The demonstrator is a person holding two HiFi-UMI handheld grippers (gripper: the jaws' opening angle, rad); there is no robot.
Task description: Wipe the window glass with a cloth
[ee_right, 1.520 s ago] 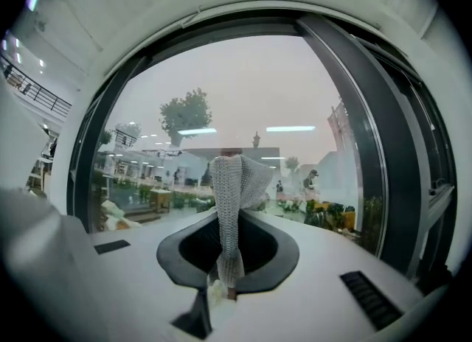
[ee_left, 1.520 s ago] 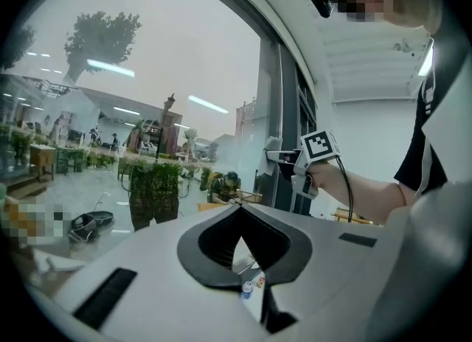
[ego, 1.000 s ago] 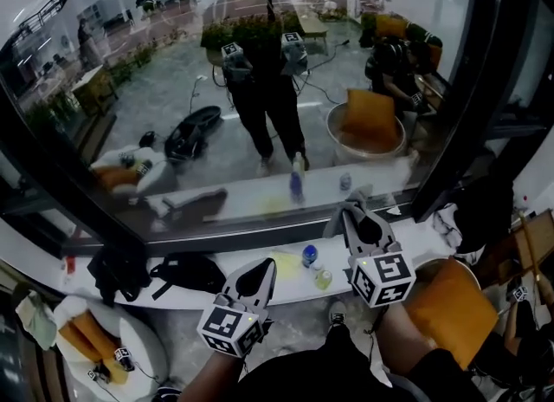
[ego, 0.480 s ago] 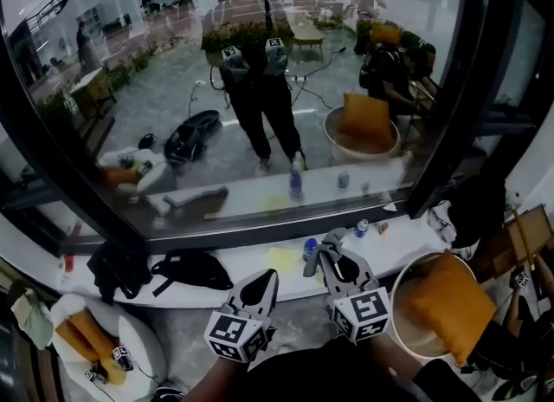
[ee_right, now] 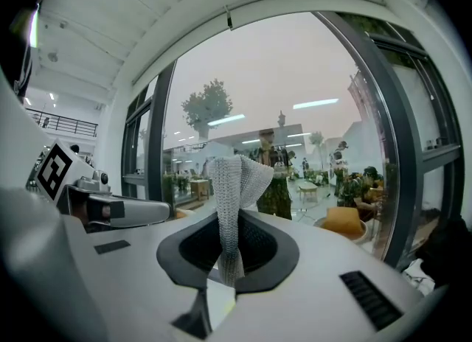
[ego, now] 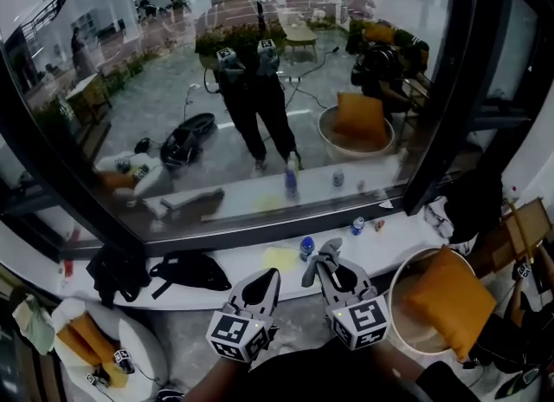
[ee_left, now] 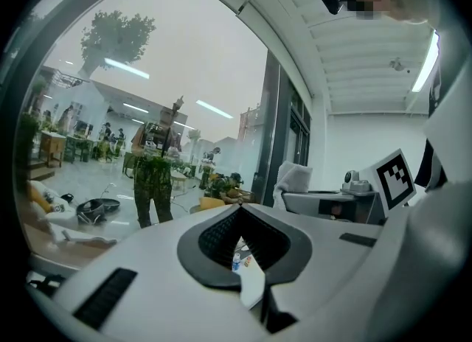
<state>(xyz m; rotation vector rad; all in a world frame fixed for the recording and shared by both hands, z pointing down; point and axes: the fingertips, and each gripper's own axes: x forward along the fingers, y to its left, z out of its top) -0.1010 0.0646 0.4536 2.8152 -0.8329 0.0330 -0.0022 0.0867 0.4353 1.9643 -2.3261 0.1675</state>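
The window glass [ego: 156,54] fills the upper head view and mirrors the person with both grippers. My right gripper [ego: 320,256] is shut on a grey knitted cloth [ego: 313,263], held low above the white sill, apart from the pane. In the right gripper view the cloth [ee_right: 234,182] stands up from the shut jaws [ee_right: 234,219], with the glass [ee_right: 310,97] ahead. My left gripper [ego: 265,280] hangs beside it, shut and holding nothing. Its tips [ee_left: 240,211] meet in the left gripper view, facing the glass [ee_left: 110,134].
A white sill [ego: 398,244] below the pane carries a blue-capped bottle [ego: 307,245], a small can [ego: 357,225], a yellow cloth [ego: 279,259] and a black bag [ego: 186,270]. A basin with an orange cushion [ego: 441,301] stands at the right. A dark frame post [ego: 441,88] borders the glass.
My right gripper with the cloth has drawn leftward and lower, coming close beside the left gripper. The left gripper has hardly moved.
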